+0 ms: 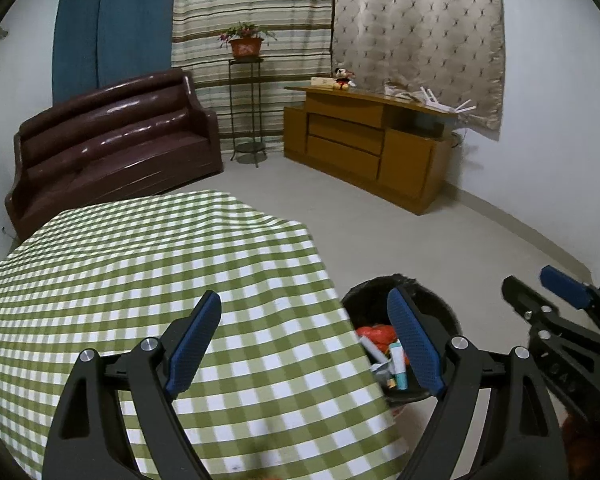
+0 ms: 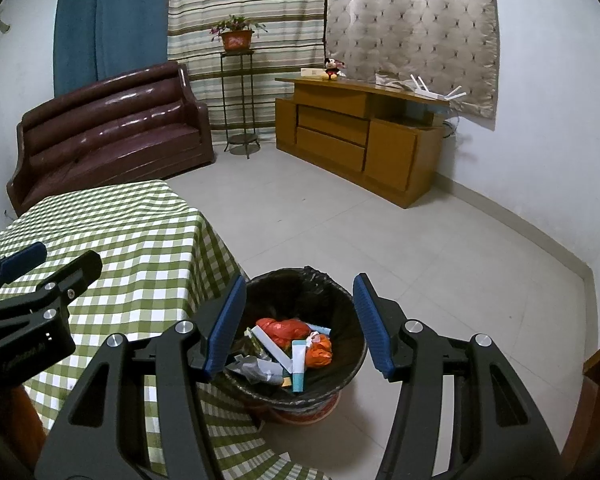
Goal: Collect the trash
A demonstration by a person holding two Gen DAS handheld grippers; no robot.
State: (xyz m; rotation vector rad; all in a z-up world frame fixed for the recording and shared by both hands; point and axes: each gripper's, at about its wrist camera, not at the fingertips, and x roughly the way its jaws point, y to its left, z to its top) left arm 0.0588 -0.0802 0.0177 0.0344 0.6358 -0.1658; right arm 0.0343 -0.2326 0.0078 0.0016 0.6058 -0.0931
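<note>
A trash bin (image 2: 340, 312) with a black liner stands on the floor beside the table's right edge. It holds trash (image 2: 292, 344): orange wrappers, white and teal tubes, crumpled foil. The bin also shows in the left wrist view (image 1: 364, 296). My right gripper (image 2: 300, 320) is open and empty, held above the bin. My left gripper (image 1: 304, 340) is open and empty, over the table's right edge. Each gripper shows in the other's view, the right one (image 1: 548, 292) and the left one (image 2: 56, 260).
The table carries a green-and-white checked cloth (image 1: 140, 272). A brown sofa (image 1: 112, 140) stands behind it at the left. A plant stand (image 1: 246, 100) and a wooden cabinet (image 1: 364, 144) stand at the far wall. Pale tiled floor (image 2: 420, 248) lies to the right.
</note>
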